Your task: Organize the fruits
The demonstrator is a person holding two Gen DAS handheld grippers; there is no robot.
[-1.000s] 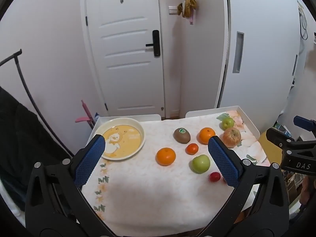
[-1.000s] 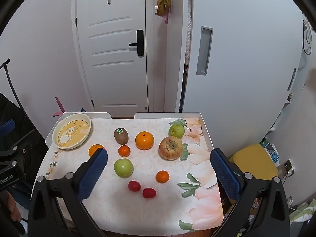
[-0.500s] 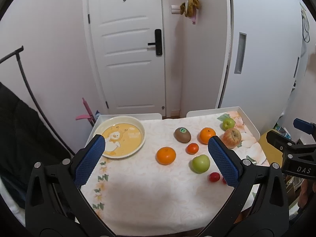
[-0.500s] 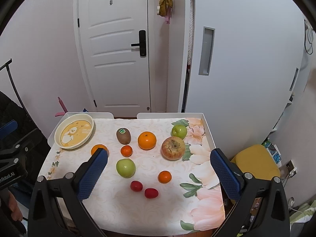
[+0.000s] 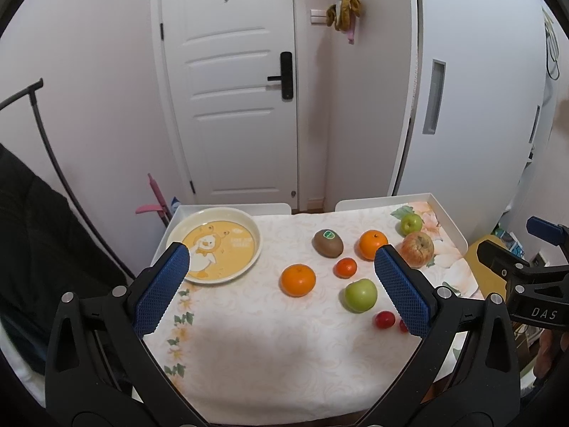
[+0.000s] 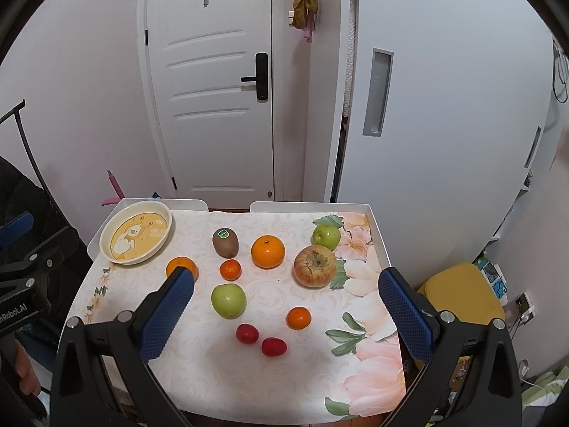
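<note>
Fruits lie scattered on a cloth-covered table point(image 6: 199, 356): a kiwi point(image 6: 225, 243), a large orange point(image 6: 268, 251), a red-yellow apple point(image 6: 315, 261), a small green apple point(image 6: 326, 236), a bigger green apple point(image 6: 228, 300), several small oranges and two red cherry tomatoes point(image 6: 246, 333). A yellow duck plate point(image 5: 213, 245) stands empty at the far left; it also shows in the right wrist view point(image 6: 136, 237). My left gripper point(image 5: 281, 288) is open and empty above the table's near left. My right gripper point(image 6: 286, 315) is open and empty above the near right.
A white door and wall stand behind the table. A yellow stool point(image 6: 462, 293) is right of the table. A dark rack and black fabric point(image 5: 32, 213) are at the left. The table has raised white rims point(image 6: 377, 231) at the back and sides.
Both grippers have tilted up slightly, so the table sits lower in both views. No fruit has moved.
</note>
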